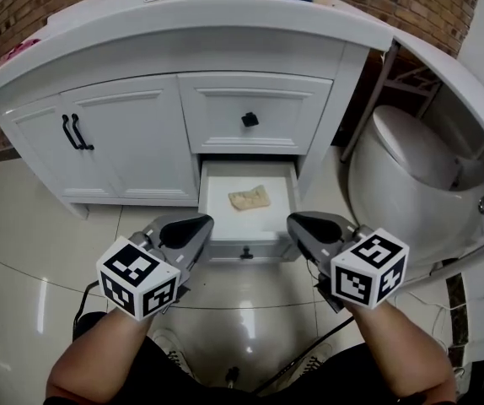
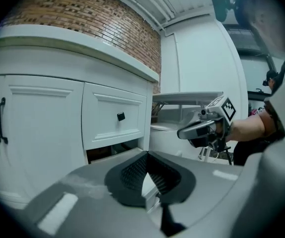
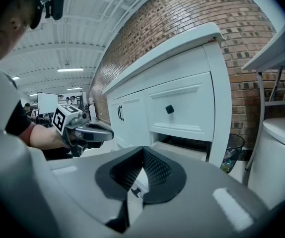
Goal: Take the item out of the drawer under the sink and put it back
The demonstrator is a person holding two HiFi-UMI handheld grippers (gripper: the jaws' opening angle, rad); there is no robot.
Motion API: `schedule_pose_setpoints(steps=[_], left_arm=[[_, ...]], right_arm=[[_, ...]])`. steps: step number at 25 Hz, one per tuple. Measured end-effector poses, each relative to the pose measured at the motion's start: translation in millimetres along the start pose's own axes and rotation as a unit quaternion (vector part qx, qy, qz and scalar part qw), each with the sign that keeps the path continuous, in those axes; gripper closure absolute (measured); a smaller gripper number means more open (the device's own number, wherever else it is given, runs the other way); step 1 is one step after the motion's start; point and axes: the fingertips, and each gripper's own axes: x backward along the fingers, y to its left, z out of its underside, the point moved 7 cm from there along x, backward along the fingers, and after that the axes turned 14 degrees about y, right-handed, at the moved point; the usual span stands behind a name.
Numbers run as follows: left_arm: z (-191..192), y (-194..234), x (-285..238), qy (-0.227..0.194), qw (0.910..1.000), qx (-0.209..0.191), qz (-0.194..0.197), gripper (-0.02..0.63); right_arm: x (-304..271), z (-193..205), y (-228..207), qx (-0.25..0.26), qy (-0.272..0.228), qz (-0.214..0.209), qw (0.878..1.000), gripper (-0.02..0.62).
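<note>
Two claws, held low and side by side just short of the open drawer (image 1: 217, 194). Left claw (image 1: 203, 221) pinched together at the tips, gripping nothing. Right claw (image 1: 296, 219) likewise closed and empty.

One item (image 1: 250, 198), a crumpled tan piece, flat on the drawer bottom, ahead of both claws and midway between them, touching neither. Only the drawer's low front wall, with one small pull (image 1: 246, 253), between claws and item.

Farther ahead and higher, one closed upper drawer (image 1: 225, 112) with one black knob (image 1: 250, 120). Ahead and left of the left claw, two cabinet doors (image 1: 141, 133) with two black handles (image 1: 72, 132). Right of the right claw and well apart, one white toilet (image 1: 411, 167). Glossy tiled floor (image 1: 40, 251) beneath both claws.
</note>
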Motion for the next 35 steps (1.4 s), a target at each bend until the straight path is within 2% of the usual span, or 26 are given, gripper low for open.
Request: schedule_pose_setpoints(steps=[7,12,18,28,35], left_arm=[[-9.4,-4.4,6.9,-0.018,0.9998,-0.007,0.006,0.6],[-12.6,-16.6,16.9,-0.024,0.9992,-0.028,-0.012,0.6],[-14.0,-34.4,37.3,-0.041,0.9991,-0.007,0.001,0.6],[-5.0,-60.5,71.2,-0.048,0.9988,-0.006,-0.005,0.6],[-3.5,-72.3,77.8,-0.049,0.9986,-0.018,0.009,0.6]], right_arm=[[2.4,-1.6,2.5,0.003,-0.001,0.003,1.0,0.588],[11.6,-2.5,9.4,0.005,-0.009,0.004,1.0,0.588],[32.6,-4.2,31.7,0.011,-0.025,0.002,1.0,0.588],[61.5,8.8,68.2,0.012,-0.03,0.015,0.999,0.588],[66.0,14.0,79.0,0.005,-0.023,0.02,1.0,0.588]])
